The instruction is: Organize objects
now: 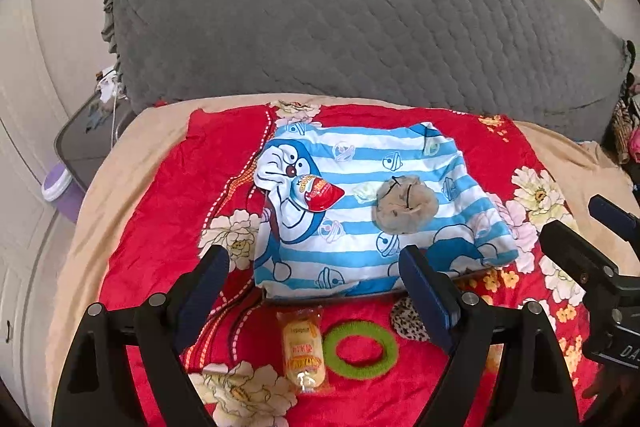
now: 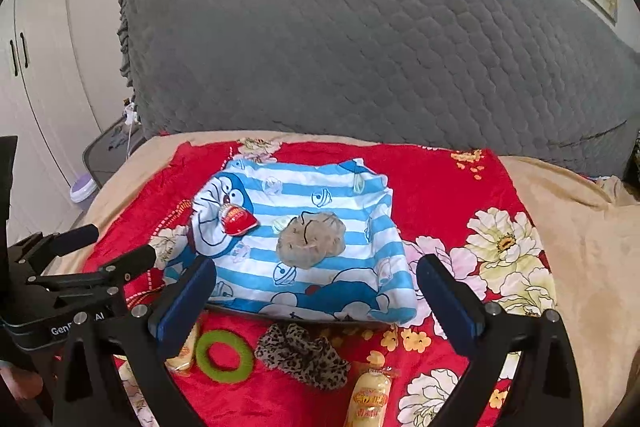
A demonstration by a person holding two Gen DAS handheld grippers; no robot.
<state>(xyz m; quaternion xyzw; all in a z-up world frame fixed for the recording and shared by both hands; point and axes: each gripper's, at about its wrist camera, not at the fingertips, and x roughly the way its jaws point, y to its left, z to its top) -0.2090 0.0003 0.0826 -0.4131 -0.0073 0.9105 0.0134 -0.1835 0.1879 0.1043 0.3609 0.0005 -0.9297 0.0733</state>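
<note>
A folded blue-and-white striped cartoon cloth (image 1: pixel 360 211) (image 2: pixel 304 243) lies over a flat board on the red floral blanket. On it sit a red snack packet (image 1: pixel 318 193) (image 2: pixel 237 219) and a beige fluffy scrunchie (image 1: pixel 406 205) (image 2: pixel 311 238). In front of it lie a yellow snack packet (image 1: pixel 302 351), a green ring (image 1: pixel 360 349) (image 2: pixel 225 355), a leopard scrunchie (image 1: pixel 408 319) (image 2: pixel 302 354) and a second yellow packet (image 2: pixel 370 397). My left gripper (image 1: pixel 316 279) is open and empty above the front items. My right gripper (image 2: pixel 316 291) is open and empty.
A large grey quilted pillow (image 1: pixel 360 11) (image 2: pixel 380 39) stands behind the blanket. A tan bedspread (image 2: pixel 580 227) surrounds the red blanket (image 1: pixel 168 187). A grey bedside stand (image 1: pixel 86 143) and a purple tub (image 1: pixel 58 185) are at the left.
</note>
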